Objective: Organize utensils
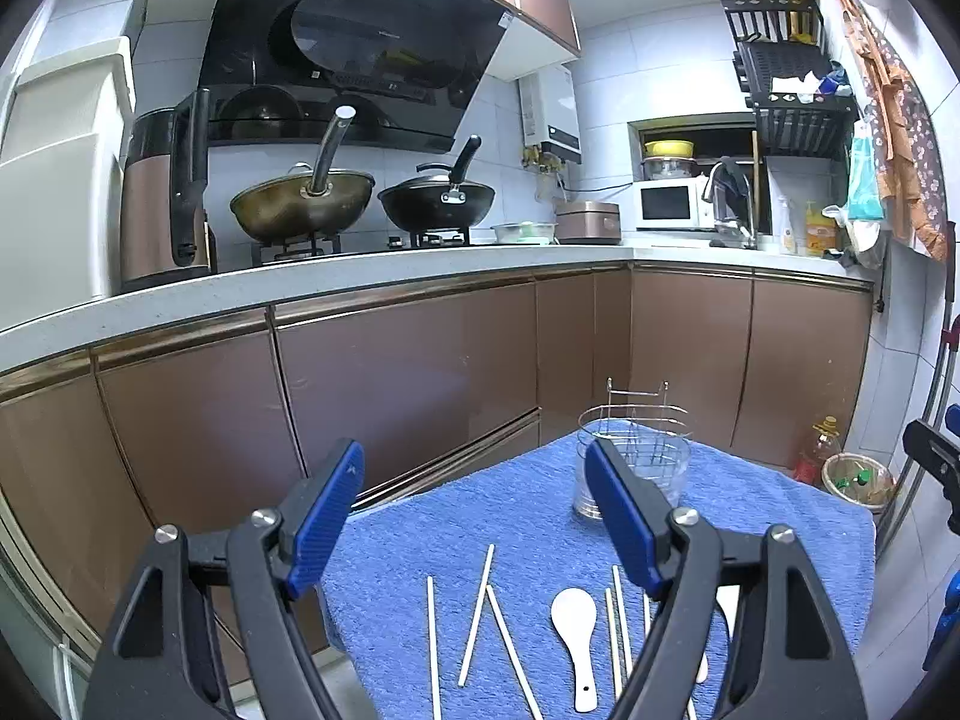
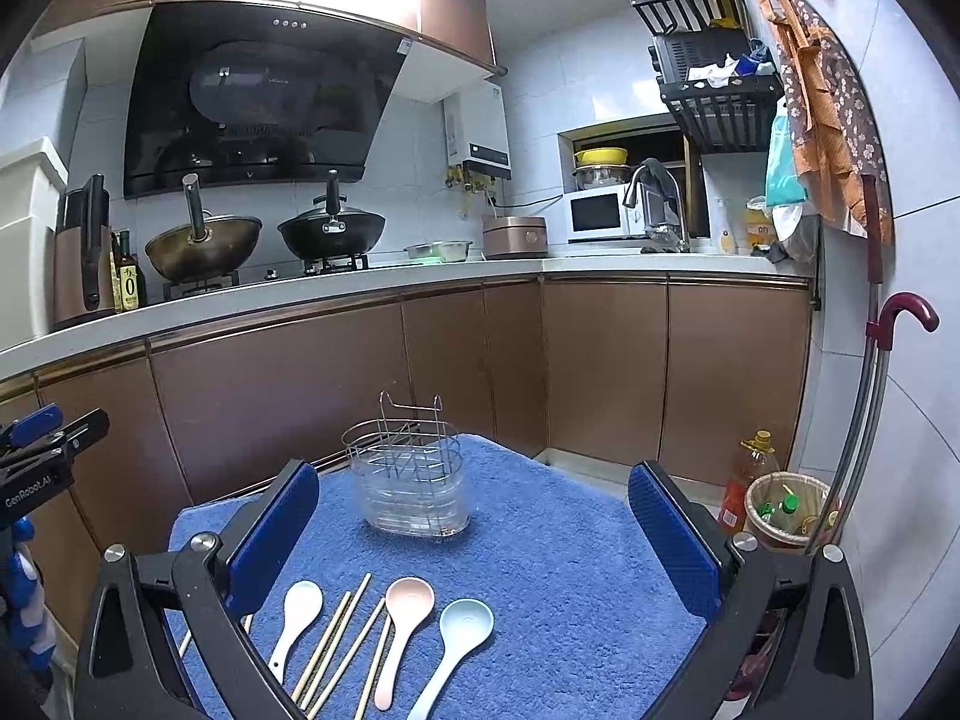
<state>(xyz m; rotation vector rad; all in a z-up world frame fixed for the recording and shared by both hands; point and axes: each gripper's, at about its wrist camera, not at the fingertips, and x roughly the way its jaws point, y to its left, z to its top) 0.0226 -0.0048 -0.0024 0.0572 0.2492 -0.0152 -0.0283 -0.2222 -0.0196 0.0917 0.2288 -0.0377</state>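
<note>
A clear utensil holder with a wire rack [image 2: 413, 480] stands at the far side of a blue towel [image 2: 540, 570]; it also shows in the left wrist view [image 1: 636, 462]. Nearer lie a white spoon [image 2: 295, 615], a pink spoon [image 2: 403, 618], a light blue spoon [image 2: 457, 642] and several chopsticks [image 2: 336, 639]. In the left wrist view I see the white spoon [image 1: 576, 630] and chopsticks [image 1: 477, 621]. My left gripper [image 1: 474, 516] is open and empty above the towel's near left. My right gripper [image 2: 474, 534] is open and empty above the spoons.
Brown cabinet doors [image 2: 288, 396] and a white counter [image 2: 336, 294] with two woks run behind the towel. An oil bottle [image 2: 744, 480] and a small waste bin [image 2: 786, 510] stand on the floor at right. A red-handled pole [image 2: 870, 420] leans on the right wall.
</note>
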